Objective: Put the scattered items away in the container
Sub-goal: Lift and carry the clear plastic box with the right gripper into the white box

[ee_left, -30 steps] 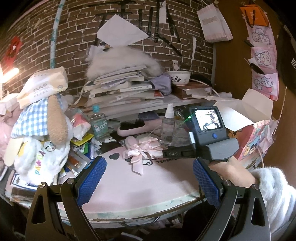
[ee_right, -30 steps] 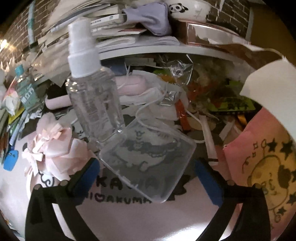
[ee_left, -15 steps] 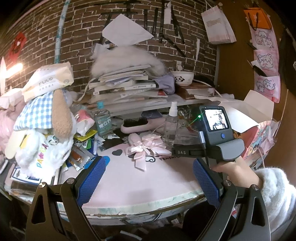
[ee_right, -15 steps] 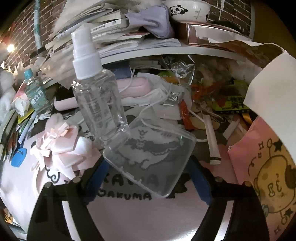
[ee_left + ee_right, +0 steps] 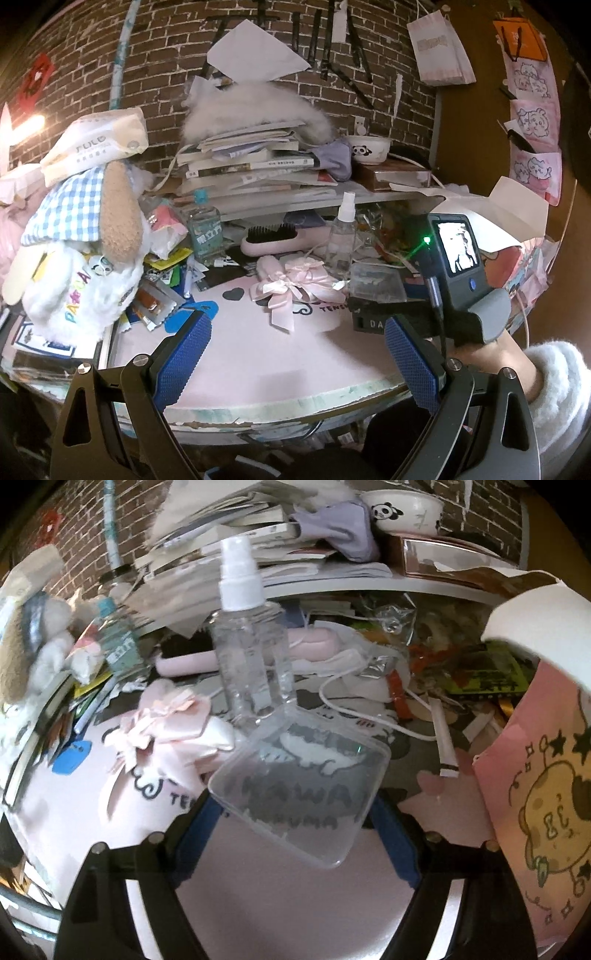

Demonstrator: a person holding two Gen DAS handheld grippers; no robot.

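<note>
Pink table mat (image 5: 258, 354): print reads "KAWAII" in part, through case.
Pink cartoon bag (image 5: 535, 775): at right, likely container; judged nearer right hand.
Clear plastic case (image 5: 301, 790): flat, squarish, one corner toward camera, between right gripper (image 5: 301, 834) pads; jaws just closed inward, pads at its edges, appear clamped.
Left gripper (image 5: 295, 354): jaws apart, empty, over mat.
Tissue pack (image 5: 94, 142): "FULO".

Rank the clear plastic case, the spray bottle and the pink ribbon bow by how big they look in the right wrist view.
1. Clear plastic case, largest, though nearest the camera.
2. Spray bottle and pink ribbon bow: too alike to rank.
</note>
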